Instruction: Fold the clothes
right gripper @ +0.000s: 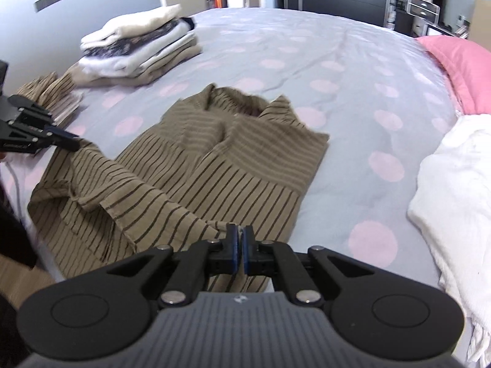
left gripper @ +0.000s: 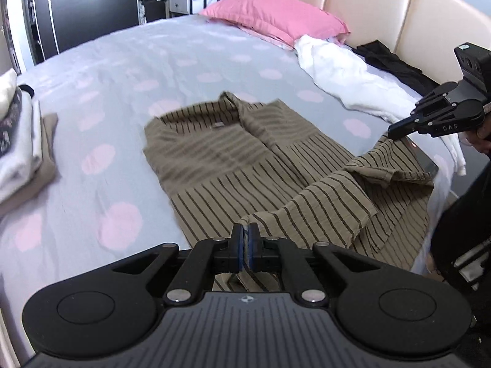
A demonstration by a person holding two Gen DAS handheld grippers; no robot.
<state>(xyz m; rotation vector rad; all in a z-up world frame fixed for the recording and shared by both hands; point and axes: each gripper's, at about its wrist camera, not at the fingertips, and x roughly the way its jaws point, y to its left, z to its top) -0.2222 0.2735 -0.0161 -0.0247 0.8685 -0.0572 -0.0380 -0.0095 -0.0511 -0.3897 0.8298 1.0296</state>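
Note:
A tan shirt (left gripper: 221, 153) with dark brown stripes lies spread on the bed, collar toward the far side. My left gripper (left gripper: 245, 233) is shut on the shirt's near hem edge, the cloth pinched between its blue pads. In the right wrist view the same shirt (right gripper: 214, 165) has its bottom edge lifted and rumpled. My right gripper (right gripper: 241, 234) is shut on another part of that hem. Each gripper shows in the other's view: the right gripper (left gripper: 394, 130) at the shirt's far corner, the left gripper (right gripper: 75, 142) at the left.
The grey bed sheet (left gripper: 138, 61) has pink dots. A stack of folded clothes (right gripper: 141, 49) sits beyond the shirt. A pink pillow (left gripper: 276, 18), a crumpled white garment (left gripper: 346, 76) and a black garment (left gripper: 389, 61) lie near the cream headboard (left gripper: 368, 6). A dark wardrobe (left gripper: 92, 9) stands behind.

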